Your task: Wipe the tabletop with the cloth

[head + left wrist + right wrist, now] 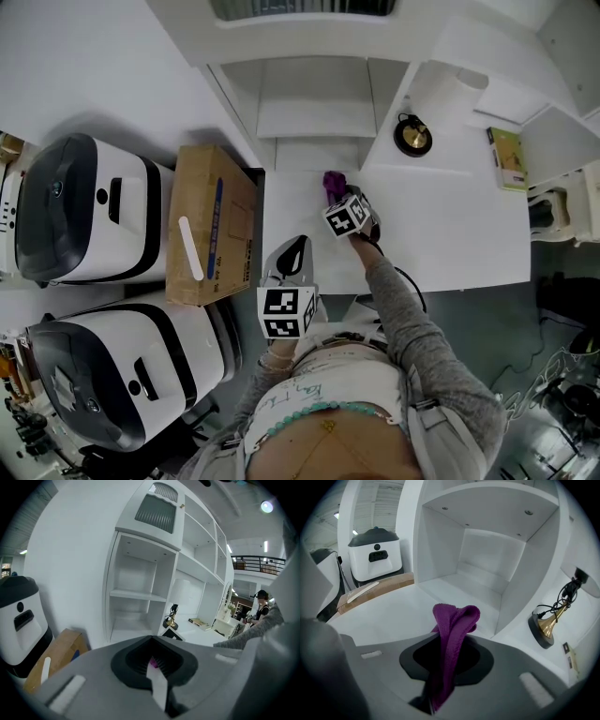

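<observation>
Purple terry cloth (452,634) is clamped between the shut jaws of the right tool (343,208). A folded bunch projects forward past the jaw tips, with its long axis in line with the jaws. Ahead of this tool lies the back edge of the white counter (450,225), where the open shelf recess (487,569) begins. The cloth sits over that back strip. We cannot confirm from any view that it presses on the surface.

The governing relation is direction. Most of the bare counter lies to the right of the tool and behind it, toward the person, so we judge that a wiping stroke must travel rearward or sideways, not forward. To the left of the tool, the cardboard box (211,225) borders the counter.

The left tool (295,251) hangs well behind the right one, near the front counter edge. Its jaws are drawn together on nothing. The right tool is the working one and the nearer to the cloth.
</observation>
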Available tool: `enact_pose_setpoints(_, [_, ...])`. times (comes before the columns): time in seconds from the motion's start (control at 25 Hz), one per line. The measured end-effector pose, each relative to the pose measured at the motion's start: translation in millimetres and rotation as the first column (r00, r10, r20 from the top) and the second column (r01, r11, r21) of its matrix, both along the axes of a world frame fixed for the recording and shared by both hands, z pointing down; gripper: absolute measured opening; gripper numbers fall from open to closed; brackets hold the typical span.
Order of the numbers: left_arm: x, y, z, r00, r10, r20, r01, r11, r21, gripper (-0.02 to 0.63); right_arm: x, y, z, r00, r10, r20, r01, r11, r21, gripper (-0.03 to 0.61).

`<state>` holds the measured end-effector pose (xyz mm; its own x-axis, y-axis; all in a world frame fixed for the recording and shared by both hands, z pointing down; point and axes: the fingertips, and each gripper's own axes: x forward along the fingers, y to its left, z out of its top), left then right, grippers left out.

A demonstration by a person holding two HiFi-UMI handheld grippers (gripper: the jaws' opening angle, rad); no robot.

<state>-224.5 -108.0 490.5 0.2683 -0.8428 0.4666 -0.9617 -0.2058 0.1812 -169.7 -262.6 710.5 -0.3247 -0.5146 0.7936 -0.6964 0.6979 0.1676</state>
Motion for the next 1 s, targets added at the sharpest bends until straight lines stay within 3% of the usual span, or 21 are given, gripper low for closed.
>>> enact_pose_setpoints(1.0, [49.8, -12.1, 0.0, 0.998, 0.058, 0.003, -0.058, 0.998, -0.012, 0.005, 57.7, -9.3, -0.1, 0.999, 0.038, -0.019, -0.038, 0.999, 0.005, 0.074])
